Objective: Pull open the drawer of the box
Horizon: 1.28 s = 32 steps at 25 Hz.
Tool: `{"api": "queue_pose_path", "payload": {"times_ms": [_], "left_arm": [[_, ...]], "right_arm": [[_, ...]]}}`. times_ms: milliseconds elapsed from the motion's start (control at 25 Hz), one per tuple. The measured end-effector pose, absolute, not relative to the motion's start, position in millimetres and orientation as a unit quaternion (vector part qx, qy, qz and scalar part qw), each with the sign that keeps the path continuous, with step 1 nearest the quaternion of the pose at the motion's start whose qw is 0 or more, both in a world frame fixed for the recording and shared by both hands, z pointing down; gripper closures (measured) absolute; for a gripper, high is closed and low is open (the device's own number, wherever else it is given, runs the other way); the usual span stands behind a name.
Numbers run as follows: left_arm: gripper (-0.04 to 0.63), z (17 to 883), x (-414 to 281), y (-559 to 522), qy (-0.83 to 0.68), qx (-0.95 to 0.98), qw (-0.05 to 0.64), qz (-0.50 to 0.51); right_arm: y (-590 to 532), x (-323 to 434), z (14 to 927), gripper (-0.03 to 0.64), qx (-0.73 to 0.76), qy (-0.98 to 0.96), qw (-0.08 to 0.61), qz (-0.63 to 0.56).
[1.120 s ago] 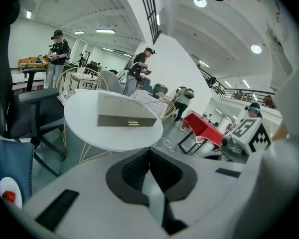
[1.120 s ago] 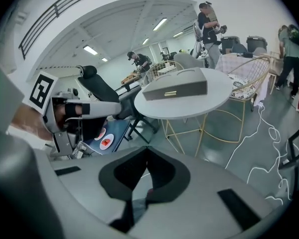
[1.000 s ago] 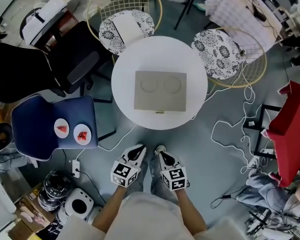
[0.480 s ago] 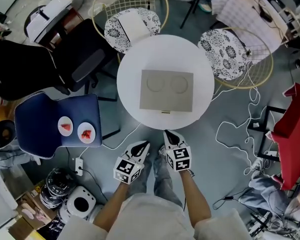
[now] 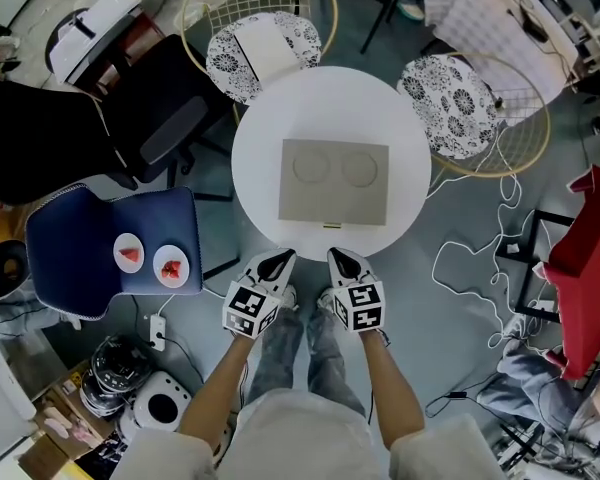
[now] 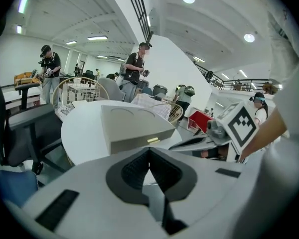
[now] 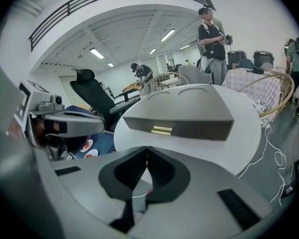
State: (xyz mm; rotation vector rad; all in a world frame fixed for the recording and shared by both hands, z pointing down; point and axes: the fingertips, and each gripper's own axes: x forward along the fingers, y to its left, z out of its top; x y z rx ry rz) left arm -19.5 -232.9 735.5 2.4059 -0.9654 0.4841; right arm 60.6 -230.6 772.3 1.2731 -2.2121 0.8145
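Left gripper (image 5: 282, 257), right gripper (image 5: 339, 255): jaws together

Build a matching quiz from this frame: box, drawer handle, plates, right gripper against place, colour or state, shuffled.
1. box
2. drawer handle
3. two plates
4. right gripper

A. on the blue chair
B. jaws together, nothing between them
C. gold, on the box's near face
D. middle of the round white table

Pairs: 1-D, 2-C, 3-A, 4-B
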Motion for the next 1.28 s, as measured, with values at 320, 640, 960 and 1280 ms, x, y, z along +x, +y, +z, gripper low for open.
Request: {"api": "queue_pose_path", "payload": {"times_ms": [320, 640, 960, 1280], "left_arm": [[0.584, 735.8, -25.7, -309.0, -0.369, 0.885, 0.211, 0.189], [0.584, 750.7, -25.1, -327.6, -0.361, 0.887, 0.189, 0.218], [0.584, 749.5, -24.2, -327.2, -0.368, 0.889, 0.186, 0.201], [0.583, 748.6, -23.5, -326.7, -0.366, 0.890, 0.186, 0.199]], "right_arm": [[-240.8, 61.6, 776.3, 0.601, 0.461, -0.803, 0.225, 0.303], [-245.1, 58.0, 778.1, 0.601, 0.459, -0.804, 0.212, 0.315], [-254.1, 61.0, 779.2, 0.600, 0.471, -0.751, 0.070, 0.458], [-273.6, 78.2, 764.9, 0.472, 0.417, -0.565, -0.303, 0.644]]}}
